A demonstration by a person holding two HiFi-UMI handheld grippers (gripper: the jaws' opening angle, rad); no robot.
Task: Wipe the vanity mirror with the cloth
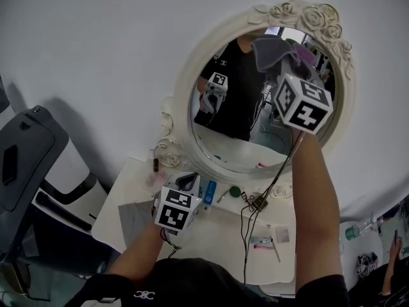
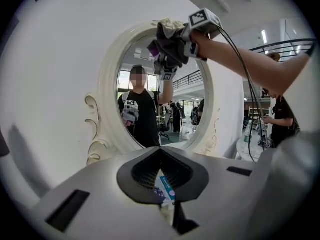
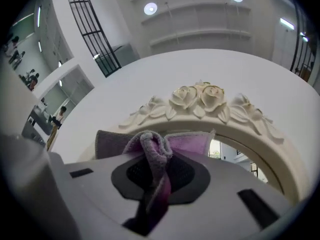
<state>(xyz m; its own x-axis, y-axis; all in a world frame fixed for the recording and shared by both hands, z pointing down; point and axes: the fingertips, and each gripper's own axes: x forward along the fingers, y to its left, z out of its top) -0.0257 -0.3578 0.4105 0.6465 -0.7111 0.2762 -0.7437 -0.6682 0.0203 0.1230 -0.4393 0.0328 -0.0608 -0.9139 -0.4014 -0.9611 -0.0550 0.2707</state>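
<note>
left gripper (image 1: pixel 186 181) clenched empty, held low; right gripper (image 1: pixel 289 64) raised, clamping cloth (image 1: pixel 270 50) at mirror (image 1: pixel 243 149) top.

A big white wall (image 1: pixel 96 43) fills the back. A white desk (image 1: pixel 211 230) stands against it. At the left sits a dark grey chair (image 1: pixel 25 158) (only part of it shows). High up, the white ceiling (image 3: pixel 200 19) has round lights (image 3: pixel 150 8) glowing, and a black railing (image 3: pixel 92 29) runs nearby.
</note>
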